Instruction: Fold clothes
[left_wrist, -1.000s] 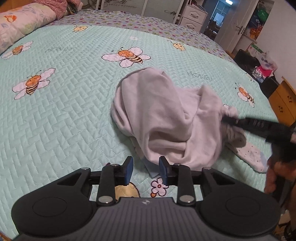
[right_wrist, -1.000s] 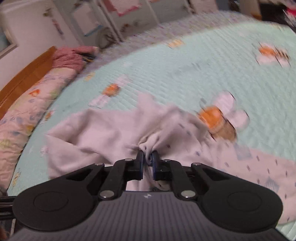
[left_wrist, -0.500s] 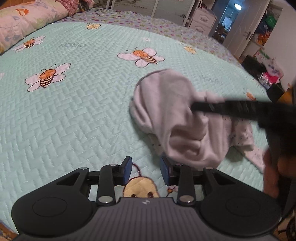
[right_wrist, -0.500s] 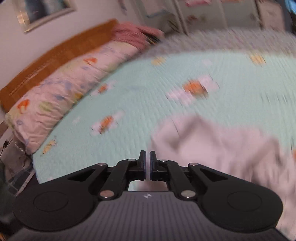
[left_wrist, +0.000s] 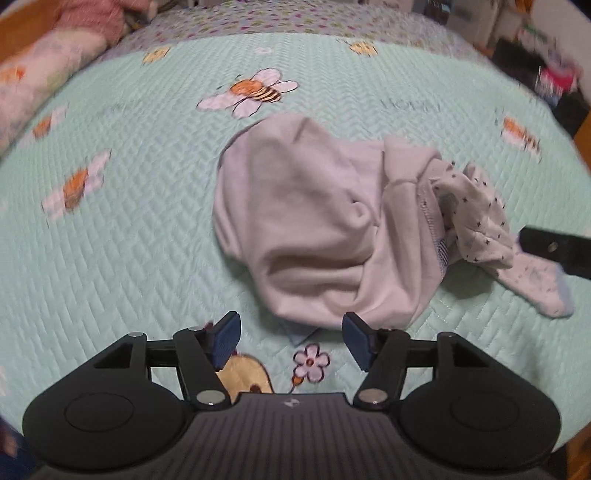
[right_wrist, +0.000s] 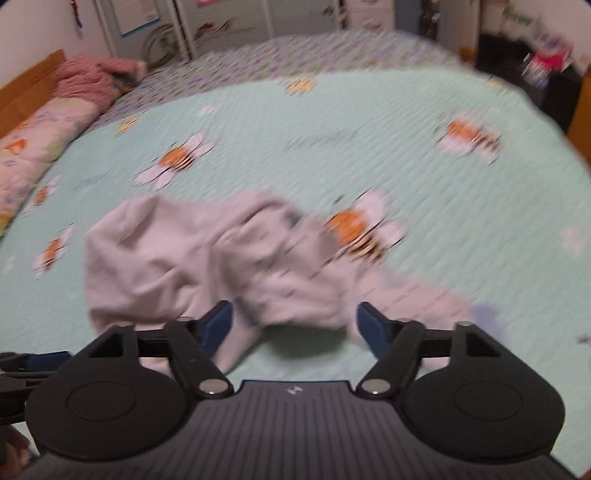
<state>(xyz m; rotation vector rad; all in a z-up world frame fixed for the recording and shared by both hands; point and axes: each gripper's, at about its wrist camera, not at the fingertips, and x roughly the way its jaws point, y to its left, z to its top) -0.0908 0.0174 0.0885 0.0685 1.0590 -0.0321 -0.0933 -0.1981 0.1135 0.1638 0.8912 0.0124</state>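
Through my left wrist camera, my left tongs (left_wrist: 289, 341) hang over the near edge of the bed (left_wrist: 110, 229) with their jaws spread wide and nothing between them; half a second ago the gap was narrower. Just beyond them lies the pale pink garment (left_wrist: 314, 221), crumpled in a heap on the mint bee-print quilt, its near hem between the two blue pads (left_wrist: 225, 341). A white star-dotted piece (left_wrist: 476, 221) spills from its right side and trails toward the right edge. My right tongs (left_wrist: 554, 251) show only as a dark bar at the far right, beside that dotted cloth; earlier the bar crossed over the heap.

Through my right wrist camera, which is blurred by motion, my right tongs (right_wrist: 293, 325) stand wide apart and empty, where a moment ago they were nearly shut. The garment (right_wrist: 192, 266) lies just past them, left of centre, on the quilt. A long floral pillow (right_wrist: 33, 147) runs along the far left.
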